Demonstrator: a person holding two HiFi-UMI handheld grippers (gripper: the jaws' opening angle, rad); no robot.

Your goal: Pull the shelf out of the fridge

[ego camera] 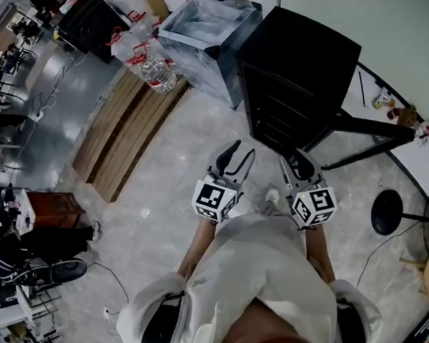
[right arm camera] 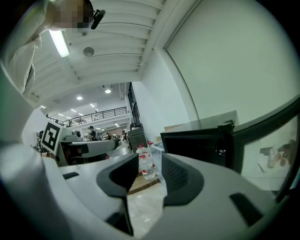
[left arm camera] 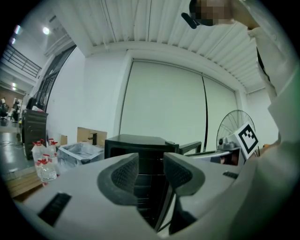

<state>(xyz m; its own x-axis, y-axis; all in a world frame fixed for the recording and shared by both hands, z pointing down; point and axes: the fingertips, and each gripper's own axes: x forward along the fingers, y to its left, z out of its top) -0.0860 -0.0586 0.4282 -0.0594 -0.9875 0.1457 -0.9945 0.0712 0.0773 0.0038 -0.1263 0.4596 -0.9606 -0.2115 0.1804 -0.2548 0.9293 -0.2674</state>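
Note:
A small black fridge [ego camera: 295, 63] stands on the floor ahead of me with its door [ego camera: 368, 128] swung open to the right. Dark shelves [ego camera: 277, 116] show in its open front. My left gripper [ego camera: 234, 148] and right gripper [ego camera: 297, 162] hover side by side just short of that front, touching nothing. In the left gripper view the jaws [left arm camera: 151, 164] stand a little apart with the fridge [left arm camera: 136, 143] and its shelves seen through the gap. In the right gripper view the jaws [right arm camera: 149, 165] are slightly apart and empty, the fridge [right arm camera: 197, 145] to their right.
A grey lined bin [ego camera: 206, 27] stands left of the fridge, with bagged water bottles [ego camera: 152, 64] beside it on wooden boards [ego camera: 126, 131]. A fan's round base [ego camera: 389, 212] and cables lie at the right. Desks and gear crowd the far left.

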